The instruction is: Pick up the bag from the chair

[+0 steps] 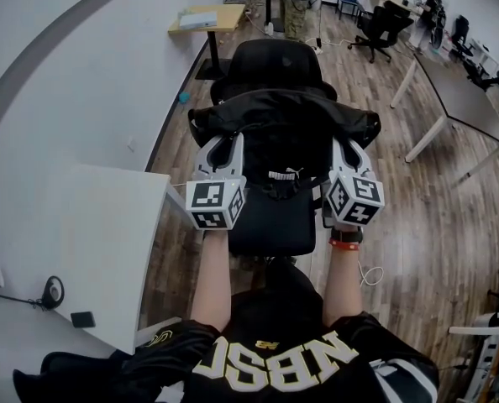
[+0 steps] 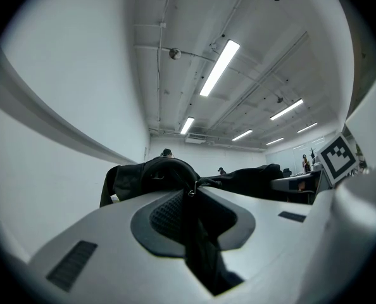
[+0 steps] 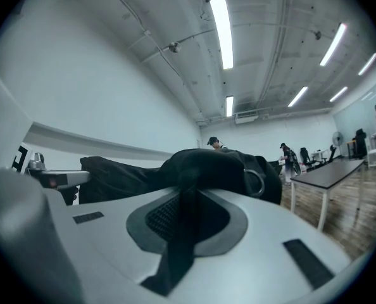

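A black bag (image 1: 283,128) stretches across a black office chair (image 1: 273,61), above its seat (image 1: 270,225). I cannot tell whether it still touches the chair. My left gripper (image 1: 220,151) holds the bag's left end and my right gripper (image 1: 349,154) holds its right end. In the left gripper view the left gripper (image 2: 194,192) is shut on a black strap, with the bag (image 2: 151,175) bunched just beyond it. The right gripper view shows the right gripper (image 3: 189,192) shut on black bag fabric (image 3: 210,166) beside a metal ring (image 3: 254,182).
A white table (image 1: 90,242) stands close on the left against the wall. Behind the chair are a wooden desk (image 1: 206,17) and a standing person (image 1: 298,2). A grey table (image 1: 459,91) and more black chairs (image 1: 384,23) are at the right back.
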Motion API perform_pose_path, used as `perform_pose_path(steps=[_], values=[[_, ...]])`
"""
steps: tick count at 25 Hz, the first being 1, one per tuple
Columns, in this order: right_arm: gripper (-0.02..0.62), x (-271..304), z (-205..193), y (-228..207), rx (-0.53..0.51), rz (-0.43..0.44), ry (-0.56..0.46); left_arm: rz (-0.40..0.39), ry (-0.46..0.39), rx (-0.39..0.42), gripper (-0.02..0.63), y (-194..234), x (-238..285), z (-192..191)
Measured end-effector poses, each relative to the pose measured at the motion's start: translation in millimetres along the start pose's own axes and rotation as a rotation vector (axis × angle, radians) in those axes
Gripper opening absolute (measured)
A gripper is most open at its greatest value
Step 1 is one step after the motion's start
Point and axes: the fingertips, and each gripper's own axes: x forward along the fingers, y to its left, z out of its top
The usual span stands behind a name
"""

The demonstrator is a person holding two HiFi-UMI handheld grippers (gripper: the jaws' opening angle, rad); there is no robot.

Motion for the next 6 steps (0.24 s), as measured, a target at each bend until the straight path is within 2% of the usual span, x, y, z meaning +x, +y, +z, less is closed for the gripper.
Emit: perform_pose_path(steps=[6], values=[[0.041, 20, -10, -7, 0.011, 0.0, 0.007, 0.003, 0.006, -0.01, 0.069, 4, 15, -14]])
